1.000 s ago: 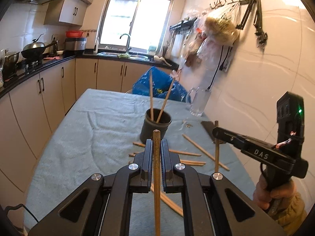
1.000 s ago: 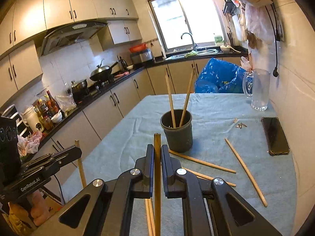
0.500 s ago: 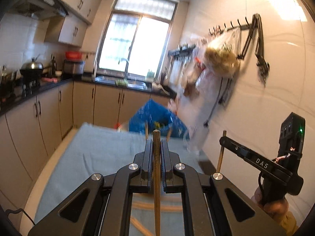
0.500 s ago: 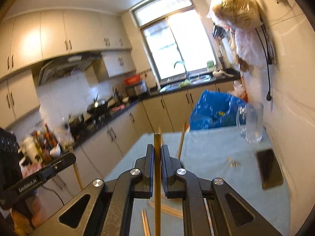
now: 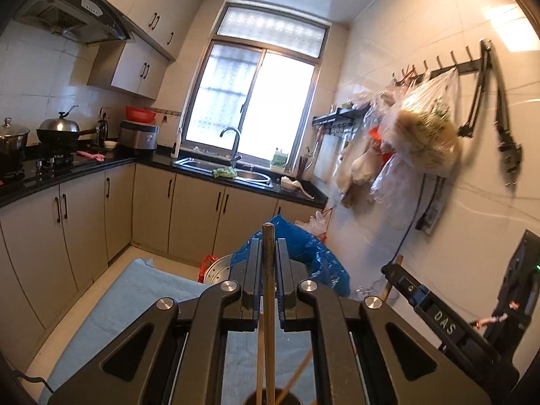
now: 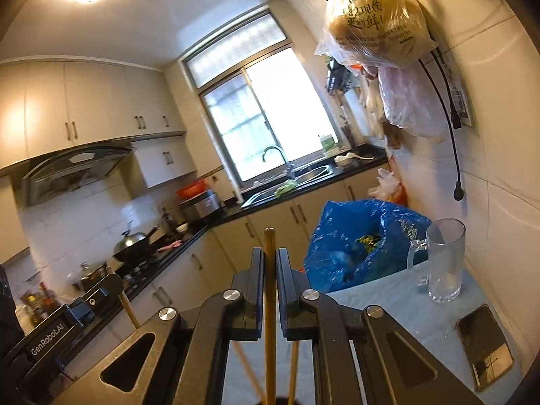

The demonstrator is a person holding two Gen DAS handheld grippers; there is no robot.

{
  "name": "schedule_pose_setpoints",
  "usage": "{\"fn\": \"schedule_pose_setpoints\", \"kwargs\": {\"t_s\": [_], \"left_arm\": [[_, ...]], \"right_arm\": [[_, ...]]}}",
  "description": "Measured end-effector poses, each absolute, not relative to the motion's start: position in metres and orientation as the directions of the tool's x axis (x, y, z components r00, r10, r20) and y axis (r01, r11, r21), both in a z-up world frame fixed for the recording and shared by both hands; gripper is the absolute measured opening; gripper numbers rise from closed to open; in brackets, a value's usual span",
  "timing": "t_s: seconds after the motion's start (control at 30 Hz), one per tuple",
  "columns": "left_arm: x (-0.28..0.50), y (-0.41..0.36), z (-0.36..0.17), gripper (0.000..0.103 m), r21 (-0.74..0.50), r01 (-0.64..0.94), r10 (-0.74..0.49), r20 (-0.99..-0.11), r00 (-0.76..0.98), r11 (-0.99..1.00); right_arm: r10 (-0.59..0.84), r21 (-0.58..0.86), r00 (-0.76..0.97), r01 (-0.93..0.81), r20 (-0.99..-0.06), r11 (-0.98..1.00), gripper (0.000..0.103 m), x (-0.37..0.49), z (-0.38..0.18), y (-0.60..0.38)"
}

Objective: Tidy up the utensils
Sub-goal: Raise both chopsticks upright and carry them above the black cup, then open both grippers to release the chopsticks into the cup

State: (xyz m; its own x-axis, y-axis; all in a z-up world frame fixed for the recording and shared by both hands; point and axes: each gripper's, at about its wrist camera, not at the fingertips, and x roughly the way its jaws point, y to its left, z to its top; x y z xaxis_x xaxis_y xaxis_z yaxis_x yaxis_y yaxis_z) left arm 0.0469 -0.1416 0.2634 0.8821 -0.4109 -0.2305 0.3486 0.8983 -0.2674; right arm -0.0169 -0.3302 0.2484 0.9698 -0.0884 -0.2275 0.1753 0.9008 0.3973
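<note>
Directly below both cameras sits the dark round utensil cup (image 5: 270,400), two thin wooden sticks already leaning inside it. Above that cup, the left gripper (image 5: 269,270) is clenched on an upright brown wooden chopstick (image 5: 269,303). The right gripper (image 6: 270,276) likewise clamps a second light wooden chopstick (image 6: 269,303) upright. Beyond the cup, on the blue-grey cloth-covered table (image 6: 422,314), lie a black phone (image 6: 484,346) and a clear glass mug (image 6: 443,260), with a crumpled blue plastic bag (image 6: 354,239) behind.
</note>
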Motion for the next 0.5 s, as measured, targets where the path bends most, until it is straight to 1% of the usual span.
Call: {"fn": "schedule_pose_setpoints", "kwargs": {"t_s": [0.17,0.27,0.5], "left_arm": [[0.079,-0.160,0.229,0.007,-0.256,0.345,-0.415,-0.316,0.853,0.903],[0.084,-0.163,0.214,0.007,-0.248,0.343,-0.414,-0.348,0.841,0.906],[0.079,-0.164,0.205,0.007,-0.255,0.336,-0.414,-0.387,0.823,0.907]], "right_arm": [[-0.086,0.392,0.952,0.201,-0.293,0.898,0.008,0.004,0.213,-0.339],[-0.075,0.380,0.938,0.209,-0.337,0.901,0.008,0.009,0.192,-0.341],[-0.019,0.398,0.919,0.189,-0.394,0.898,0.008,0.007,0.170,-0.343]]}}
